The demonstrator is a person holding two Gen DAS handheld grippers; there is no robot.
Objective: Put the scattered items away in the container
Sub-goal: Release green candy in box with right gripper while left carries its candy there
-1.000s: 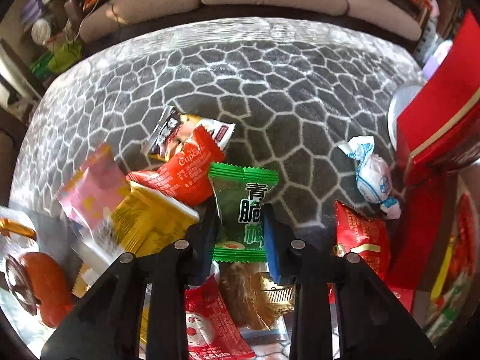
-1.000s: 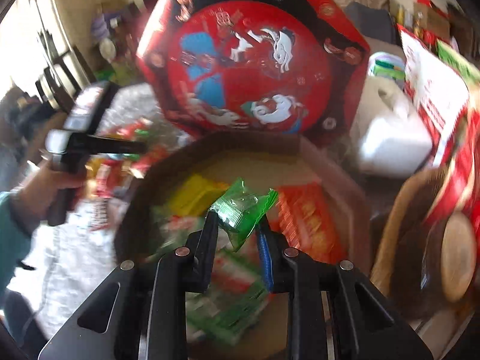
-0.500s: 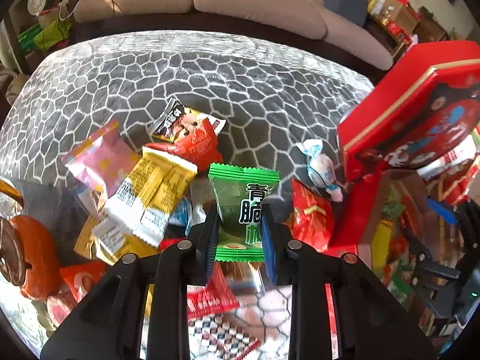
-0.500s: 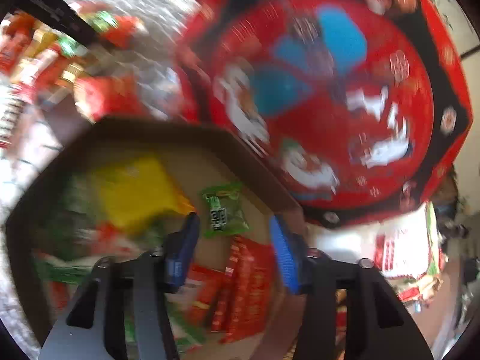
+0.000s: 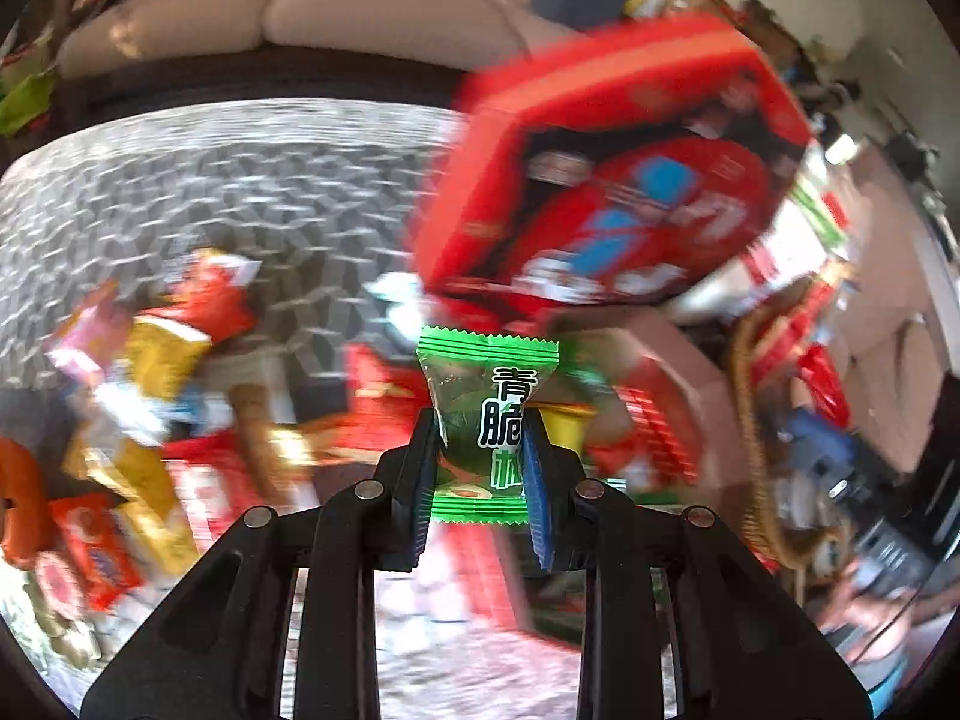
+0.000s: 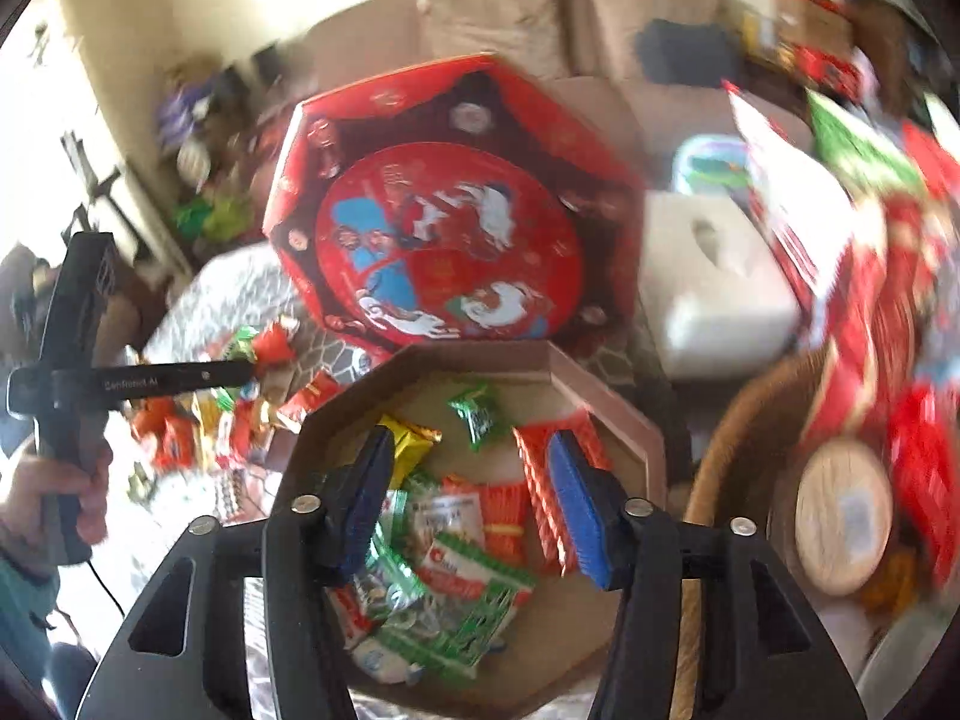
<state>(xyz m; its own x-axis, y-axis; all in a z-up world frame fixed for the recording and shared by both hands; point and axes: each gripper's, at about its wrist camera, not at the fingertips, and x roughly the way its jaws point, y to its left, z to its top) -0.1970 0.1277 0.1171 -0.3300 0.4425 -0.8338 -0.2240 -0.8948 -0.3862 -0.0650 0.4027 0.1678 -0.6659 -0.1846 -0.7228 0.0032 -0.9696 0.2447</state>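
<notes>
**Green sweet dropped in the box, a second one on its way**

The right claw (image 6: 474, 498) has just been opening, and its jaws now stand wide over the open box (image 6: 600, 402) with nothing between them. The small green packet (image 6: 477, 414) it gripped a second ago lies loose on the box floor near the far wall, so that piece is delivered. The left claw (image 5: 480, 468) stays narrow, clamped on a green sweet wrapper (image 5: 489, 420) that a second ago sat low among the pile on the patterned desk (image 5: 240, 180); it now hangs above the near rim of the box, with the box's red lid (image 5: 606, 180) propped up behind. My reading is that one drop is finished and the next is close, the left load needing only to come over the box opening before release.

Counts, relative to the box: one box, one lid leaning at its far side. Inside, one small green packet, one yellow packet (image 6: 411, 441) at the left wall, and a heap of red, orange and green-and-white packs toward the near wall, too blurred to number. One wrapper is held. Left of the box, the scattered snacks (image 6: 228, 414) on the desk are many; blur prevents a count.
</notes>
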